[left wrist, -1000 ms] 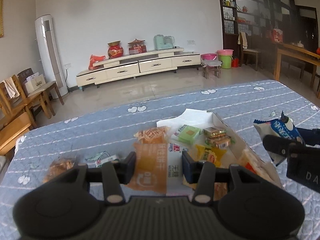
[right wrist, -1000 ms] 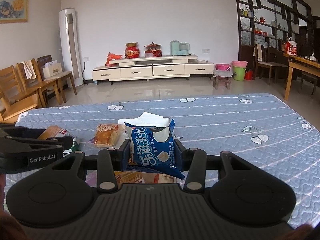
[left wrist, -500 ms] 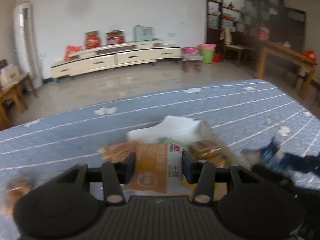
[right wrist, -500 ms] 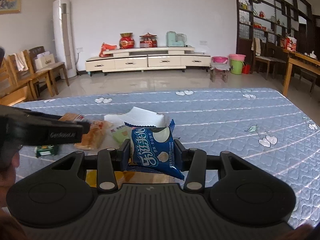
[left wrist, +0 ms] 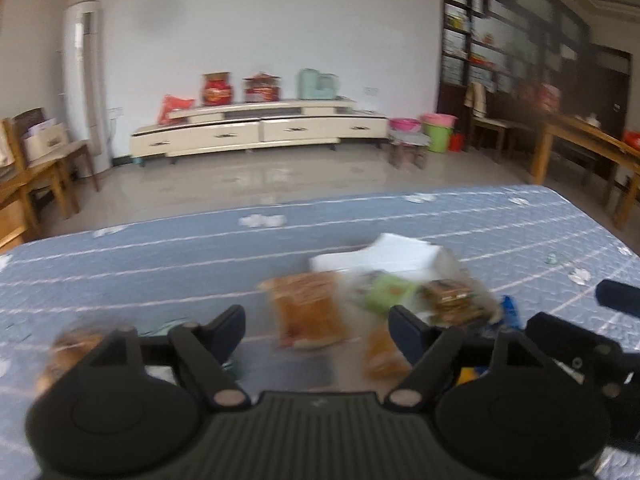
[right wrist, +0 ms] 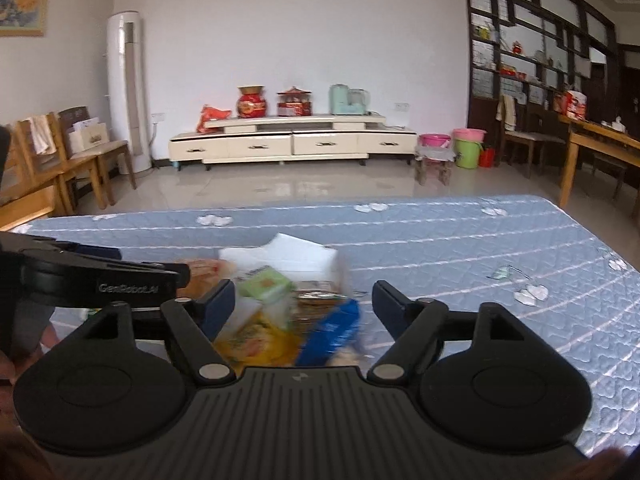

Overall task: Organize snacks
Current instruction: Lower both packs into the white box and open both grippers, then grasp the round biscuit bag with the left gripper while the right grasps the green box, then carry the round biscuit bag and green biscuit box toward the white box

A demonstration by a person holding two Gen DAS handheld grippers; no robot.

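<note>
A white box (left wrist: 400,256) of snacks sits on the blue quilted table (left wrist: 160,264); it also shows in the right wrist view (right wrist: 296,252). My left gripper (left wrist: 318,326) is open and empty. An orange packet (left wrist: 308,312) lies on the table beyond its fingers, and an orange-and-white packet (left wrist: 384,354) lies in the box. My right gripper (right wrist: 302,304) is open above the box. The blue snack bag (right wrist: 332,330) lies below it among a green packet (right wrist: 266,286) and a yellow one (right wrist: 256,342). The views are blurred.
A small brown snack (left wrist: 74,342) and a green-white packet (left wrist: 168,326) lie left of the box. The right gripper (left wrist: 592,344) reaches into the left wrist view, the left gripper (right wrist: 100,280) into the right. Chairs, a TV cabinet and wooden tables stand beyond.
Both grippers have opened. The left let go of the orange-and-white packet and the right let go of the blue bag; both packets now lie in the box.
</note>
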